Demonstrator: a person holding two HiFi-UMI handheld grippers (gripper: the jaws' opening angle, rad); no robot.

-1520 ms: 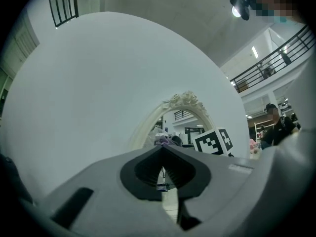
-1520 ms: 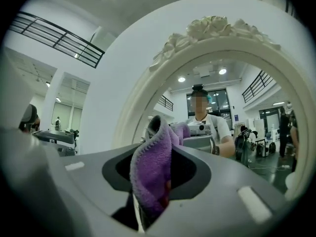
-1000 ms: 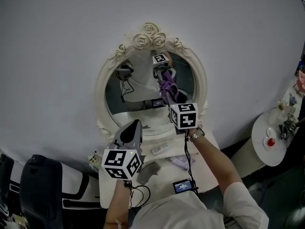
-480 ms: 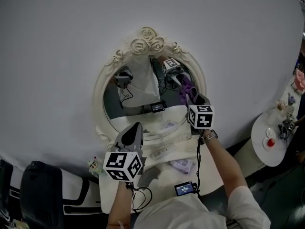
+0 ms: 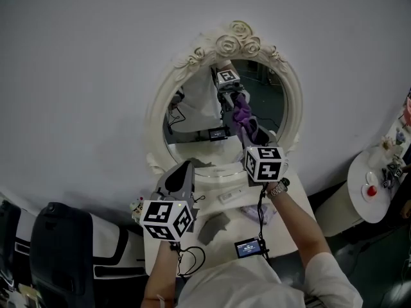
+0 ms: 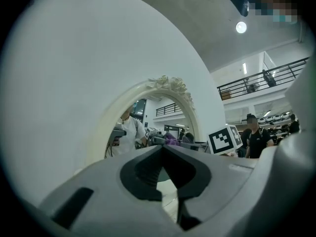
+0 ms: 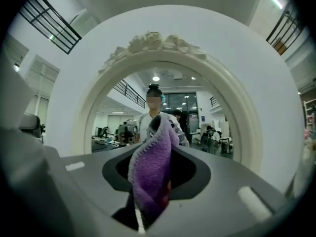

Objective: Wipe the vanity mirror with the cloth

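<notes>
The oval vanity mirror, in a cream frame (image 5: 156,114) topped with carved roses, stands against the white wall. My right gripper (image 5: 246,124) is shut on a purple cloth (image 5: 242,110) and presses it to the glass a little right of the mirror's middle; its reflection meets it there. In the right gripper view the cloth (image 7: 150,174) bulges out between the jaws in front of the mirror frame (image 7: 153,43). My left gripper (image 5: 187,165) hovers low at the mirror's lower left, off the glass, shut on nothing (image 6: 163,148).
Below the mirror is a white vanity table (image 5: 302,204) with a white stick-like object (image 5: 231,196) and a small screen device (image 5: 247,248). A black chair (image 5: 61,249) stands at the left, and a round white side table (image 5: 379,191) at the right.
The right gripper swept the cloth to the mirror's right edge, then back toward the middle. The left gripper stayed low and still.
</notes>
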